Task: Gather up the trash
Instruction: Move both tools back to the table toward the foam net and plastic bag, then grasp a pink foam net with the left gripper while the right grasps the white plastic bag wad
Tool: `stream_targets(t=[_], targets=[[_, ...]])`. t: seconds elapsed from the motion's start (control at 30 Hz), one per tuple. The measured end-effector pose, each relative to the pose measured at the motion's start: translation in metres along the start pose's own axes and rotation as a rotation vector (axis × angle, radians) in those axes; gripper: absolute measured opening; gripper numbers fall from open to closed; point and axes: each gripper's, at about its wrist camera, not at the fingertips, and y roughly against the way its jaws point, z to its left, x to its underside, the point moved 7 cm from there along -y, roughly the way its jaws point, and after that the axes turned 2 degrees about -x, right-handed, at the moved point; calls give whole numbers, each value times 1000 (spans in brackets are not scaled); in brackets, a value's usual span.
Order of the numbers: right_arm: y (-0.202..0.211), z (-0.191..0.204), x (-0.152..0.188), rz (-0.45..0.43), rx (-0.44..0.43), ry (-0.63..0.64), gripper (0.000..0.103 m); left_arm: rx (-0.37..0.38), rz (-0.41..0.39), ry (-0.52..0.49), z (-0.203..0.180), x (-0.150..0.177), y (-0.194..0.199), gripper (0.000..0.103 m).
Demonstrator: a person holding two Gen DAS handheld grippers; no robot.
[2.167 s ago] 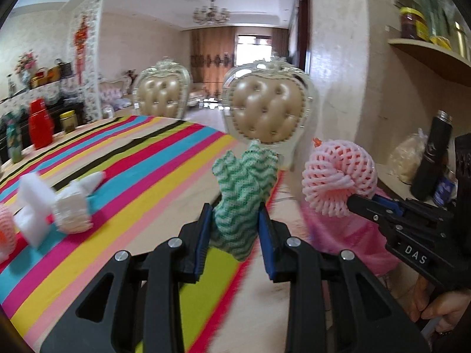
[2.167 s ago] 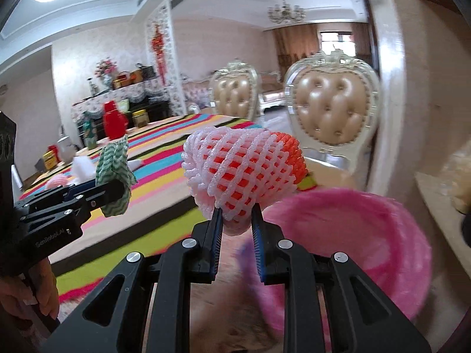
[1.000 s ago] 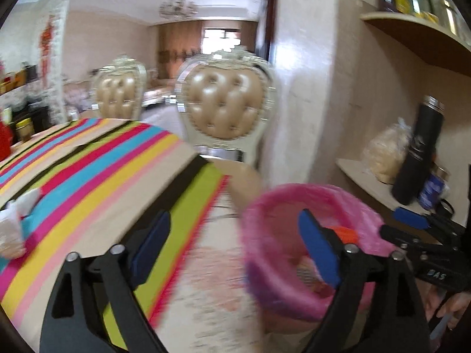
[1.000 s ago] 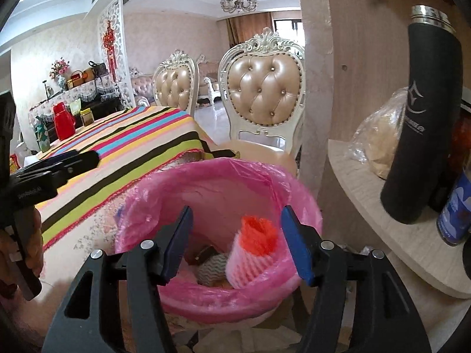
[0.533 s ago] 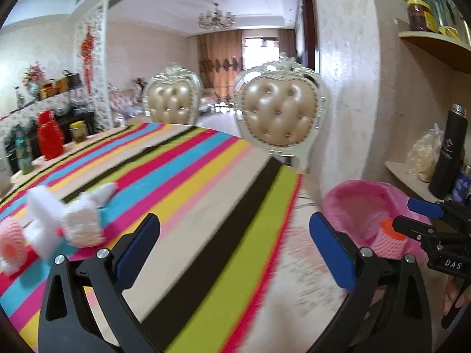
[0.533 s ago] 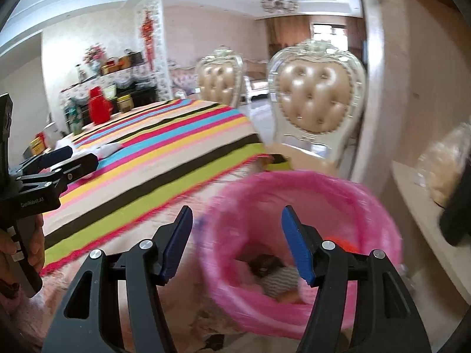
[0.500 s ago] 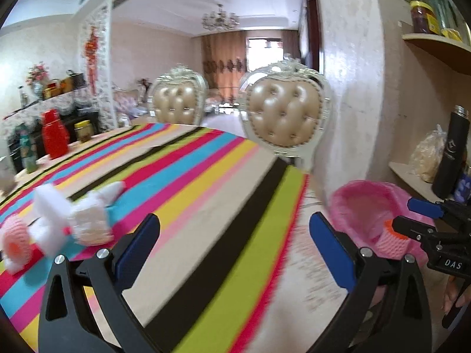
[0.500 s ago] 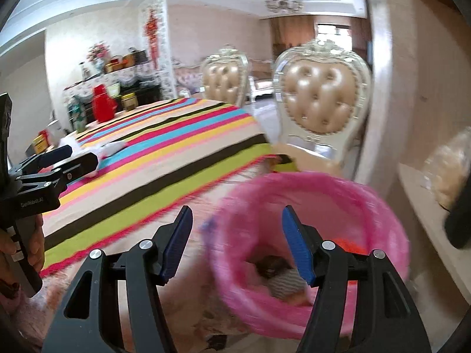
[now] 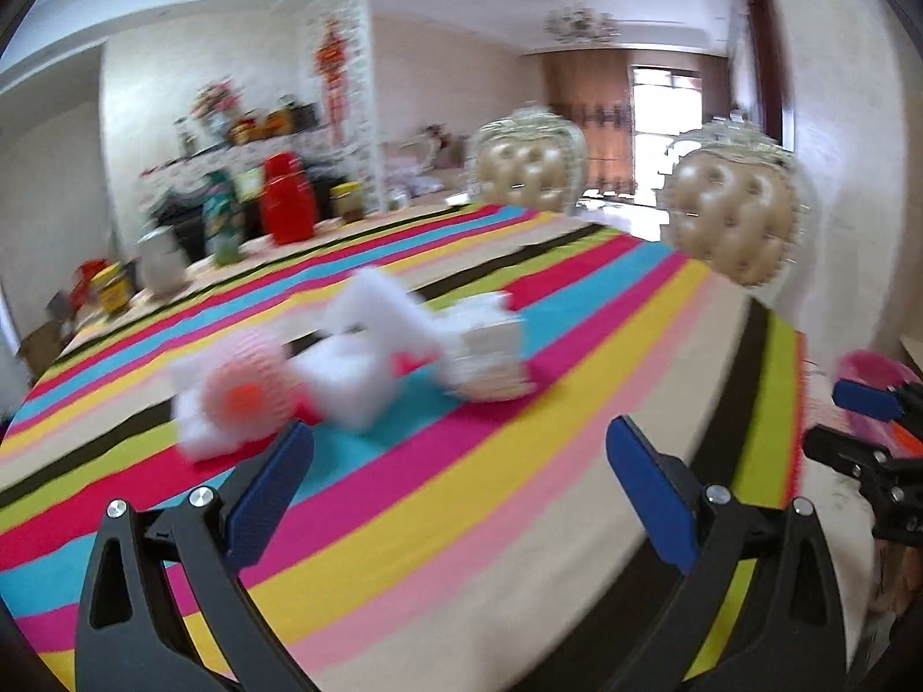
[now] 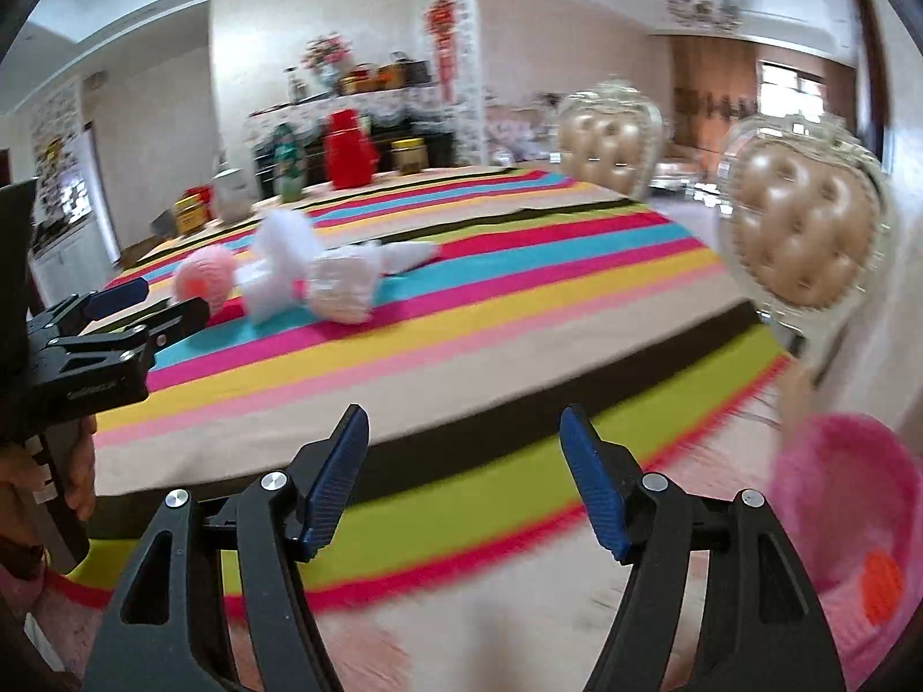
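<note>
Striped tablecloth (image 9: 577,403) fills left wrist view; left gripper (image 9: 456,490) spread wide, empty. Pink foam net (image 9: 245,398) and white foam scraps (image 9: 369,363) lie mid-table, touching.

Right wrist view: right gripper (image 10: 464,484) jaws just been opening, nothing between. Pink-lined bin (image 10: 848,519) at right, orange scrap inside.

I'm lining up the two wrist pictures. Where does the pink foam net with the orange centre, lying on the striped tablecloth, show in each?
Left wrist view: the pink foam net lies left of centre, just beyond the left blue pad.
Right wrist view: the same net lies at the left, mid-height, behind the other gripper's tips.
Shared landmark: the white foam pieces lie just right of it in both.
</note>
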Motion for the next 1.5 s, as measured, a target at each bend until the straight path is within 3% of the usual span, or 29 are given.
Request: stream_targets(t=[0.27,0.47,0.87,1.13,1.17,1.2,1.23,1.3,1.4,1.5], targets=[[-44,45,-25,24,-104,18,69,-161,39,132,93,4,-20,98],[-92,68,-52,50,-145,31,69,-248,57,172,128,-8,-40,98],[-175,93,-73,140,-180,13,75,-291,119,210,149,-16,-99,98],[-206,90,-78,200,-172,-41,75,-262,137,247,154,-17,-123,98],[-208,90,-76,213,-173,-42,73,-250,137,250,153,-15,-125,91],[-211,89,-75,225,-165,-45,68,-230,142,250,151,-12,-128,71],[-212,88,-75,229,-156,-49,54,-203,171,251,149,-10,-133,62],[-211,86,-74,225,-154,-61,46,-163,169,256,146,-11,-133,48],[-206,82,-76,199,-135,-76,35,-155,135,236,142,-14,-126,42],[-205,78,-78,186,-118,-95,32,-159,88,218,138,-17,-118,41]])
